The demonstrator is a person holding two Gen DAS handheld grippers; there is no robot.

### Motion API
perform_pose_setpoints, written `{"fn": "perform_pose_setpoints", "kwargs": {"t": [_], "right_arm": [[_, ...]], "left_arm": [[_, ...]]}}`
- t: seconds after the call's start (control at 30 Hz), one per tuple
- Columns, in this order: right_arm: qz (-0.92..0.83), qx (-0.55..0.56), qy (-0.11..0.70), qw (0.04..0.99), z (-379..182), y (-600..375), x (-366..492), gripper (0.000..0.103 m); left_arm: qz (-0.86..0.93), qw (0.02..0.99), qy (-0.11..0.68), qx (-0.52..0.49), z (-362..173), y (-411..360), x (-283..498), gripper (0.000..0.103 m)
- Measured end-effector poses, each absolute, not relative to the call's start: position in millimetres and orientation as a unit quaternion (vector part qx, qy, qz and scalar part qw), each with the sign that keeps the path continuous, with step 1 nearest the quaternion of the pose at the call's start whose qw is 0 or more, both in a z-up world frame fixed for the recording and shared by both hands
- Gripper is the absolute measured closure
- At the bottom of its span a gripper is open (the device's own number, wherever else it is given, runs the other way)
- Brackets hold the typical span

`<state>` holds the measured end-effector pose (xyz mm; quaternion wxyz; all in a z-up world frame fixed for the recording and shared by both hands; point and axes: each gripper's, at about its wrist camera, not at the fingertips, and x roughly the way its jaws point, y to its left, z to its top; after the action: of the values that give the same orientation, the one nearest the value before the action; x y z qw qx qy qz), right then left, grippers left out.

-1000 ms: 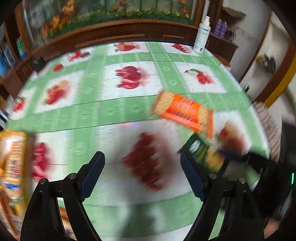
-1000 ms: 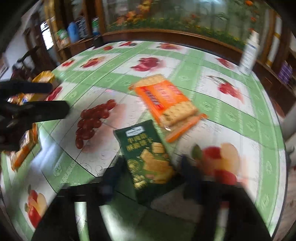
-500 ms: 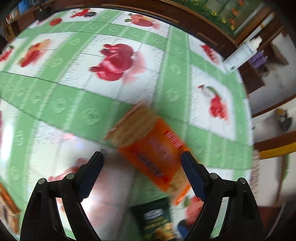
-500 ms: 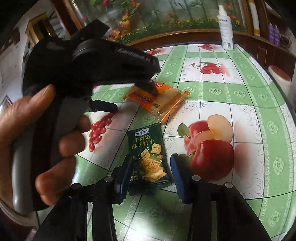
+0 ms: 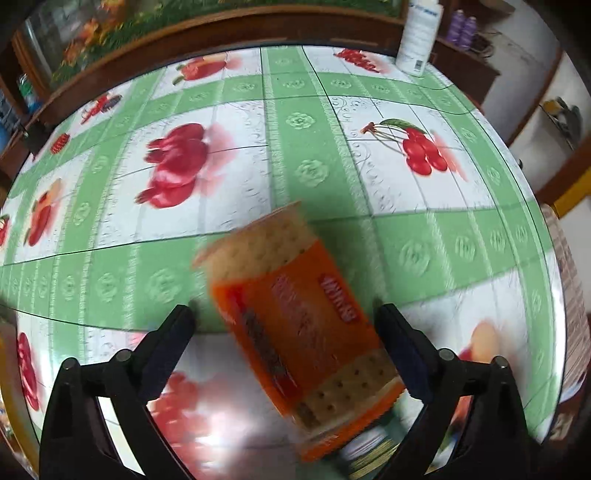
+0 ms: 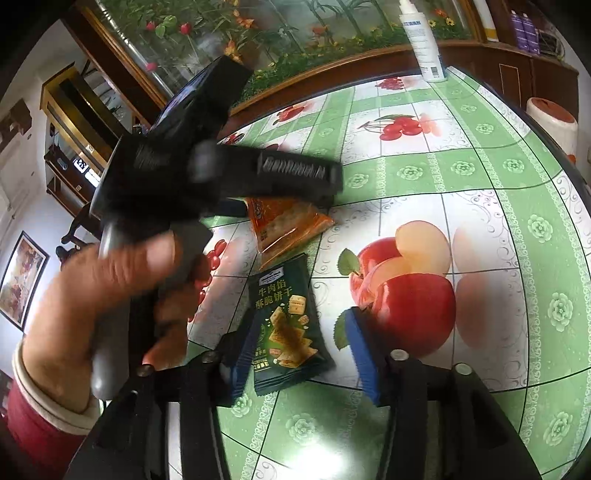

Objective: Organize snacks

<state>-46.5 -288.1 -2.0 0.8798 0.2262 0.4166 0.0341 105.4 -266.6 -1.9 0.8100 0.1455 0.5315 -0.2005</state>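
An orange cracker packet (image 5: 299, 325) lies on the fruit-print tablecloth, between the fingers of my open left gripper (image 5: 291, 343), which straddles it from above. It also shows in the right wrist view (image 6: 284, 229), partly hidden under the left gripper's body (image 6: 207, 181). A dark green biscuit packet (image 6: 286, 328) lies flat, its near end between the fingers of my open right gripper (image 6: 301, 354). Its edge shows at the bottom of the left wrist view (image 5: 369, 454).
A white bottle (image 5: 419, 35) stands at the far right of the table, also in the right wrist view (image 6: 424, 44). A wooden ledge (image 5: 221, 33) with flower-painted glass runs behind. The table edge (image 5: 554, 258) curves at right. My left hand (image 6: 122, 295) holds the left gripper.
My left gripper has swung over to the orange packet and come down around it. My right gripper has opened wider around the green packet's near end.
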Motion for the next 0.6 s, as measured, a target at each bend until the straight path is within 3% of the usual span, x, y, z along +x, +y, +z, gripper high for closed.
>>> {"fn": "perform_pose_setpoints", "kwargs": {"t": [0.07, 0.1, 0.17, 0.3, 0.5, 0.57, 0.6], "right_arm": [[0.027, 0.206, 0.417, 0.885, -0.4, -280.0, -45.8, 0.034], [0.022, 0.193, 0.419, 0.887, 0.0, -275.8, -44.8, 0.029], [0.009, 0.149, 0.424, 0.893, 0.6, -260.6, -41.5, 0.026], [0.001, 0.083, 0.436, 0.896, -2.2, -233.5, -30.6, 0.026], [-0.031, 0.006, 0.460, 0.888, -8.5, -207.8, -18.9, 0.027], [-0.033, 0.009, 0.460, 0.887, -8.8, -208.2, -17.4, 0.027], [-0.035, 0.010, 0.460, 0.887, -8.8, -208.8, -16.8, 0.027]], "left_arm": [[-0.205, 0.818, 0.518, 0.145, 2.8, -244.9, 100.8, 0.022], [-0.209, 0.822, 0.509, 0.148, 6.0, -234.2, 98.4, 0.039], [-0.214, 0.823, 0.505, 0.146, 6.5, -215.0, 95.2, 0.046], [-0.224, 0.827, 0.496, 0.142, 10.5, -174.2, 83.0, 0.046], [-0.224, 0.825, 0.492, 0.162, 6.1, -181.6, 88.0, 0.045], [-0.216, 0.831, 0.484, 0.170, 6.0, -185.6, 90.2, 0.039], [-0.214, 0.832, 0.483, 0.173, 4.7, -187.9, 92.1, 0.027]]}}
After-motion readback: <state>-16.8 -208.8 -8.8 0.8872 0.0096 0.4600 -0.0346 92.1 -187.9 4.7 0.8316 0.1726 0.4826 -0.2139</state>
